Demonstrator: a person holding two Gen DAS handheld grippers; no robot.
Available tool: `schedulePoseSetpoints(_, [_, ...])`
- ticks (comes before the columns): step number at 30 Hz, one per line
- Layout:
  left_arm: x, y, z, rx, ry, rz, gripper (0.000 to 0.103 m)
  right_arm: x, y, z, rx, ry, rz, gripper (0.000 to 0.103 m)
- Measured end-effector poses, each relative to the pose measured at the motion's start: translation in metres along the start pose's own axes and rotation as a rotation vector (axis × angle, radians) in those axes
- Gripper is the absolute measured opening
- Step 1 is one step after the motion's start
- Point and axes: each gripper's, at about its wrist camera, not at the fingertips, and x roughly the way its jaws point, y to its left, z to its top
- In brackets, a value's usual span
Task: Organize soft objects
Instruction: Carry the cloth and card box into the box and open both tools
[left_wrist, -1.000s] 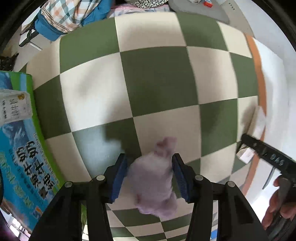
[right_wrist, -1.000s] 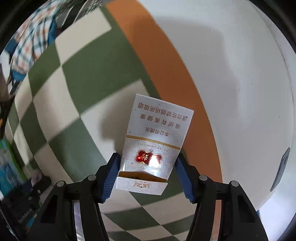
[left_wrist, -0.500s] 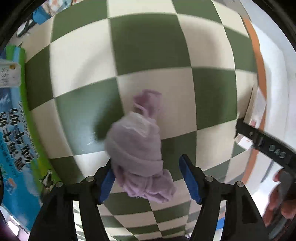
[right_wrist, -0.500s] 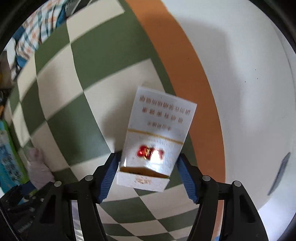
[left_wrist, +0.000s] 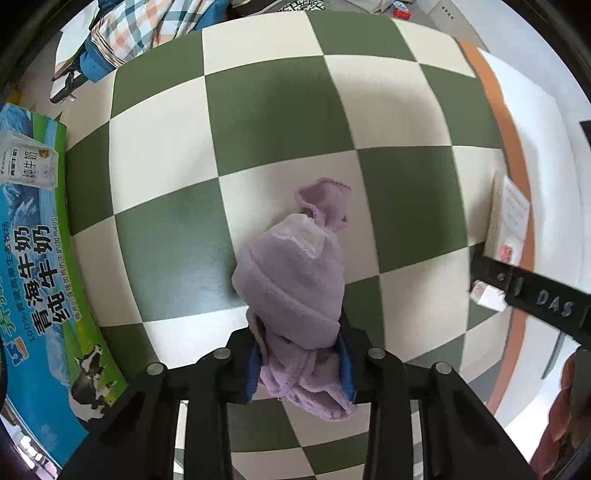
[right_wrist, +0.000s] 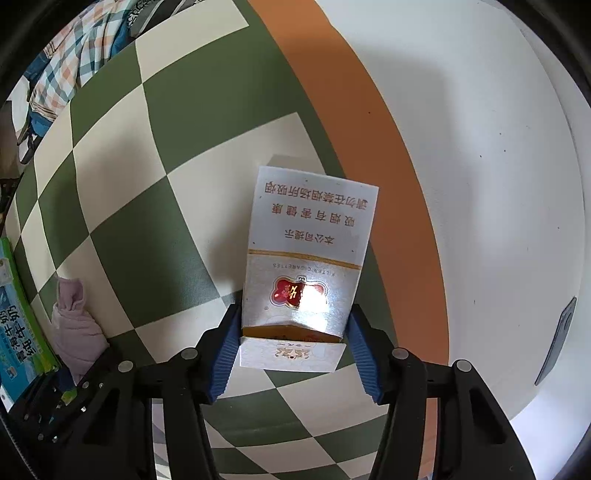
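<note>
The left gripper (left_wrist: 301, 363) pinches a bunched lilac knit cloth (left_wrist: 295, 291) at lower centre, while the right gripper (right_wrist: 293, 354) clamps a white cardboard cigarette pack (right_wrist: 306, 254).

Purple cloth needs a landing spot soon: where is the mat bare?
Bare checkered mat lies ahead of the purple cloth, between the milk carton box and the orange border. The cigarette pack crowds the right edge.
</note>
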Motion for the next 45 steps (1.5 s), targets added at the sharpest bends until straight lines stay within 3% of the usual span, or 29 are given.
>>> schedulePoseSetpoints(10, [-0.057,0.001,-0.033,0.049,-0.106,-0.064,0.029,-0.022,0.014,-0.044,-0.052,-0.069,0.051,0.058])
schedulePoseSetpoints(11, [-0.07,0.01,-0.023,0.054,-0.121,-0.074,0.029,-0.029,0.017,-0.051,-0.064,-0.086,0.06,0.058])
schedulePoseSetpoints(20, [-0.172,0.064,-0.073,0.033,-0.256,-0.181,0.03,-0.112,0.047,-0.121,-0.179,-0.209,0.157,0.058])
schedulePoseSetpoints(21, [-0.175,0.072,-0.06,0.028,-0.261,-0.183,0.03,-0.122,0.052,-0.128,-0.189,-0.218,0.172,0.058])
schedulePoseSetpoints(22, [-0.183,0.085,-0.069,0.017,-0.27,-0.186,0.03,-0.138,0.052,-0.129,-0.201,-0.226,0.19,0.058])
schedulePoseSetpoints(26, [-0.199,0.142,-0.09,-0.042,-0.288,-0.189,0.03,-0.177,0.096,-0.17,-0.279,-0.26,0.251,0.058])
schedulePoseSetpoints(32, [-0.201,0.249,-0.112,-0.187,-0.294,-0.159,0.03,-0.195,0.208,-0.228,-0.41,-0.259,0.334,0.058])
schedulePoseSetpoints(38, [-0.173,0.343,-0.112,-0.343,-0.239,-0.174,0.03,-0.172,0.309,-0.253,-0.448,-0.248,0.356,0.058])
schedulePoseSetpoints(45, [-0.138,0.389,-0.097,-0.411,-0.178,-0.225,0.03,-0.124,0.377,-0.254,-0.462,-0.248,0.316,0.058])
